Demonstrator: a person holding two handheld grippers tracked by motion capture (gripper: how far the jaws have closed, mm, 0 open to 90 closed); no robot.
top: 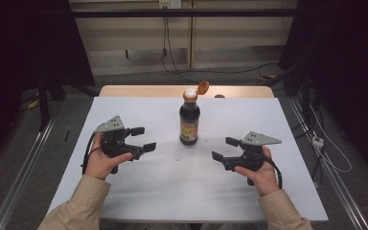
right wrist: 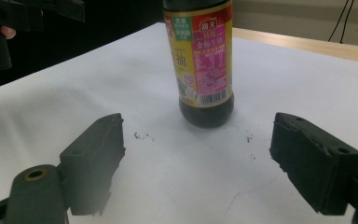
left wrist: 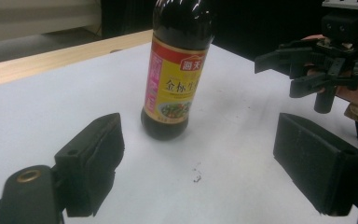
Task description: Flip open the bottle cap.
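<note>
A dark soy sauce bottle (top: 189, 122) stands upright in the middle of the white table (top: 139, 191), its orange flip cap (top: 202, 87) hinged open. My left gripper (top: 143, 139) is open, to the left of the bottle and pointing at it, with nothing between its jaws. My right gripper (top: 224, 149) is open on the bottle's right, also empty. In the left gripper view the bottle (left wrist: 175, 74) stands a short way beyond the left gripper (left wrist: 198, 154), and the right gripper (left wrist: 279, 70) shows at the upper right. The right gripper view has the bottle (right wrist: 200, 60) beyond the right gripper (right wrist: 196, 154).
Small dark specks (top: 177, 157) lie on the table in front of the bottle. A wooden strip (top: 124, 91) borders the table's far edge. Cables (top: 172, 62) hang and run along the floor behind. Metal rails (top: 24, 167) flank the table on both sides.
</note>
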